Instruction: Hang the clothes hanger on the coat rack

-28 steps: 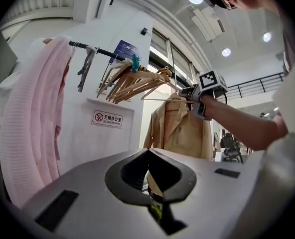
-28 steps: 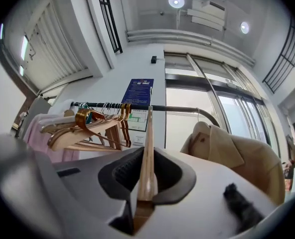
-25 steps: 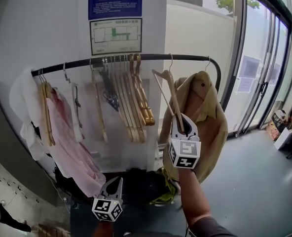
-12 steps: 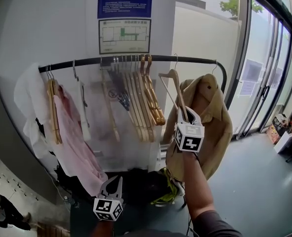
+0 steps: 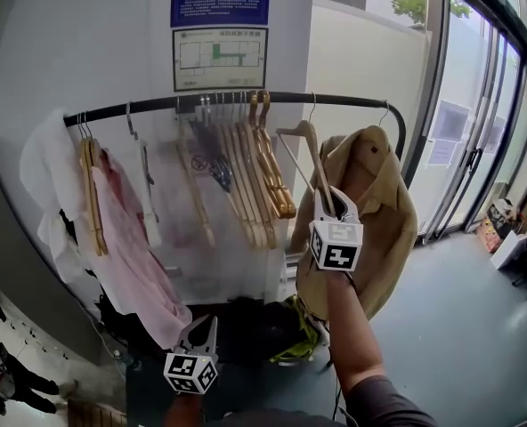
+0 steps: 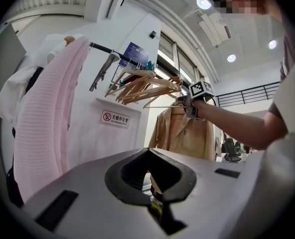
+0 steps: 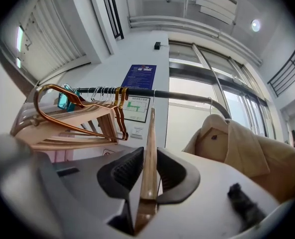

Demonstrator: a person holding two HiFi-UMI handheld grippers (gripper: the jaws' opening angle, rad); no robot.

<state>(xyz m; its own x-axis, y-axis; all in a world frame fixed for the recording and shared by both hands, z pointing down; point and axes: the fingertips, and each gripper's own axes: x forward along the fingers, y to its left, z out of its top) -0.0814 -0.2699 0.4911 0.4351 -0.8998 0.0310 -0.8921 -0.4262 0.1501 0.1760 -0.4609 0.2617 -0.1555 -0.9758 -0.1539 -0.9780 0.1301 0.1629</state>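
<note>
A black coat rack rod (image 5: 352, 101) runs across the wall with several wooden hangers (image 5: 262, 163) on it. My right gripper (image 5: 333, 205) is shut on the lower arm of a wooden clothes hanger (image 5: 310, 154), raised between the hanger bunch and a tan coat (image 5: 375, 198). Its wire hook (image 5: 312, 103) reaches up to the rod; whether it rests there I cannot tell. In the right gripper view the hanger's wood (image 7: 149, 148) stands edge-on between the pads of the right gripper (image 7: 147, 168). My left gripper (image 5: 206, 326) hangs low, shut and empty, also in its own view (image 6: 146, 156).
A pink garment (image 5: 125, 238) and a white one (image 5: 50, 181) hang at the rod's left end. Dark bags and a green item (image 5: 295, 332) lie on the floor under the rack. Glass doors (image 5: 477, 149) stand to the right. A floor-plan sign (image 5: 220, 59) is on the wall.
My right gripper has shifted a little sideways along the rack with the hanger still in it. The left gripper stays low.
</note>
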